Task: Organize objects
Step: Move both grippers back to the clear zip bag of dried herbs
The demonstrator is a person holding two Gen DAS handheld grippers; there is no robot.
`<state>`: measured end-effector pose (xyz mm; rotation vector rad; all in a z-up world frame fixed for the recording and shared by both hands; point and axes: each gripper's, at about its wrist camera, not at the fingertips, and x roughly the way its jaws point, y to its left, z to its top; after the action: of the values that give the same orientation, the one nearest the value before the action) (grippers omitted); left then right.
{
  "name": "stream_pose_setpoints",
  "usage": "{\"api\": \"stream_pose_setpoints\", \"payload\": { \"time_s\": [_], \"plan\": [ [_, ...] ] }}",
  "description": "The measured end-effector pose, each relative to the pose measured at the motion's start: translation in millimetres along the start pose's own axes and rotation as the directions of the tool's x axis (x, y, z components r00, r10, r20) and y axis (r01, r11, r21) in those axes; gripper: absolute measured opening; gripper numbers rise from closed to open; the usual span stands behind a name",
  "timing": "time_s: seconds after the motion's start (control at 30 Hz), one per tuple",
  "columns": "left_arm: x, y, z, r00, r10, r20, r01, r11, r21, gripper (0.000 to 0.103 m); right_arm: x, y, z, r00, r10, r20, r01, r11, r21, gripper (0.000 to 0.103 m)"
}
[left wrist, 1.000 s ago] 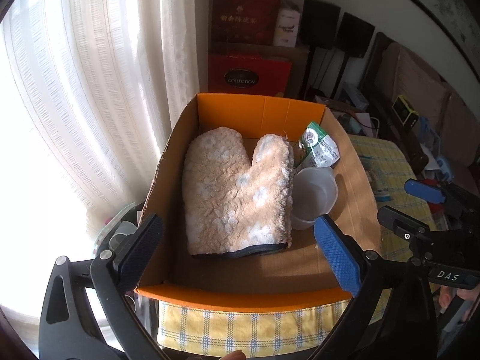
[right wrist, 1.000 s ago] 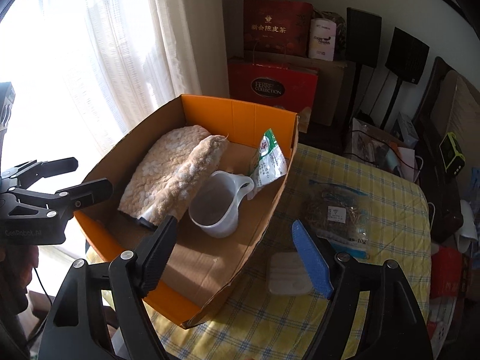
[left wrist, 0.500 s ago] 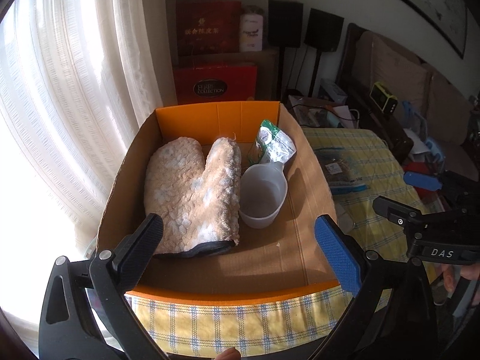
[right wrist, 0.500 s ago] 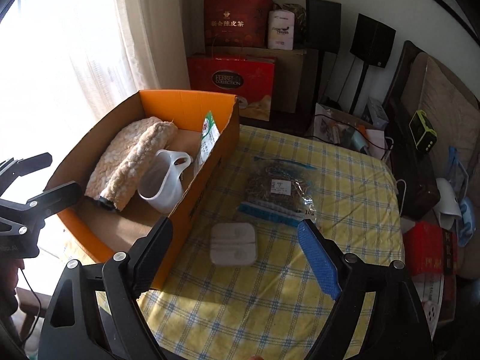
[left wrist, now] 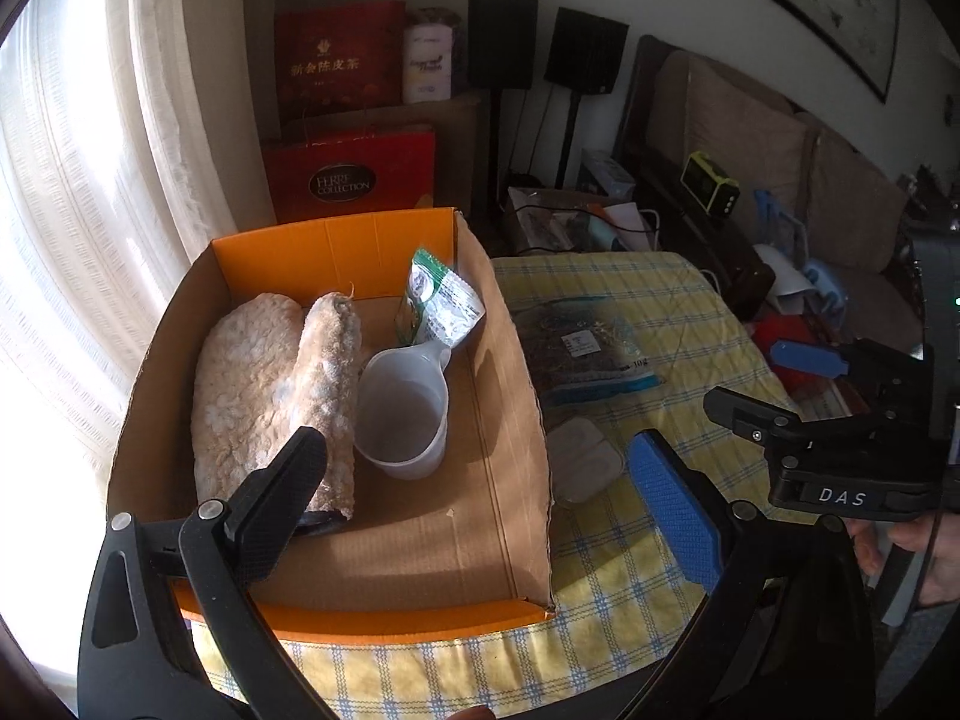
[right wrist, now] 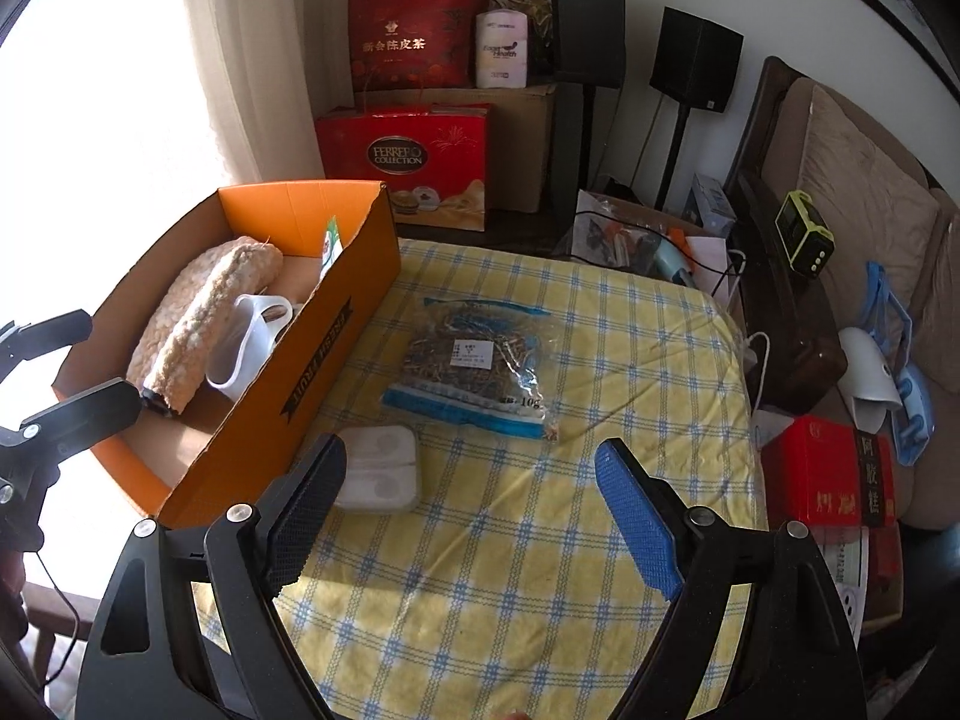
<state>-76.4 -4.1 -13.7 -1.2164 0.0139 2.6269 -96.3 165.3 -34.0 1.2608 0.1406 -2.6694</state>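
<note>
So far the box (right wrist: 336,324) at left of frame holds the mitt (left wrist: 270,384), cup (left wrist: 405,414) and green packet (left wrist: 444,306). Left on the cloth (right wrist: 540,540), I judge: the herb bag (right wrist: 474,360), clear and flat, mid-frame, and the white case (right wrist: 378,468) just beside the box. My right tongs (right wrist: 474,516) and left tongs (left wrist: 480,492) both gape wide, holding nothing.

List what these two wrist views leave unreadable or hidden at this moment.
- Green packet, right wrist view: mostly hidden behind the orange box wall.
- White case, left wrist view: partly hidden by the box wall.
- Herb bag label: print too small in both views.
- Oven mitt cuff, left view: covered by the left gripper finger.
</note>
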Motion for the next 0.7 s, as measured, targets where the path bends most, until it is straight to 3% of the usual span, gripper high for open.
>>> {"api": "stream_pose_setpoints", "payload": {
  "time_s": [0.27,0.47,0.57,0.63,0.7],
  "plan": [
    [24,-19,22,0.996,-0.074,-0.058,0.075,0.997,0.001,0.1,9,-24,0,1.0,-0.005,-0.015,0.006,0.999,0.037,0.085],
    [46,-32,44,0.989,-0.102,-0.105,0.104,0.994,0.013,0.092,22,-44,7,1.0,0.005,-0.03,-0.003,0.998,0.067,0.079],
    [57,-37,56,0.981,-0.134,-0.139,0.135,0.991,-0.008,0.078,31,-54,12,0.999,0.029,-0.033,-0.026,0.996,0.084,0.074],
    [66,-41,65,0.975,-0.153,-0.159,0.152,0.988,-0.019,0.063,39,-59,14,0.998,0.041,-0.043,-0.037,0.995,0.094,0.07],
    [75,-46,73,0.971,-0.161,-0.179,0.16,0.987,-0.023,0.06,50,-64,17,0.997,0.054,-0.056,-0.048,0.993,0.106,0.06]
  ]
}}
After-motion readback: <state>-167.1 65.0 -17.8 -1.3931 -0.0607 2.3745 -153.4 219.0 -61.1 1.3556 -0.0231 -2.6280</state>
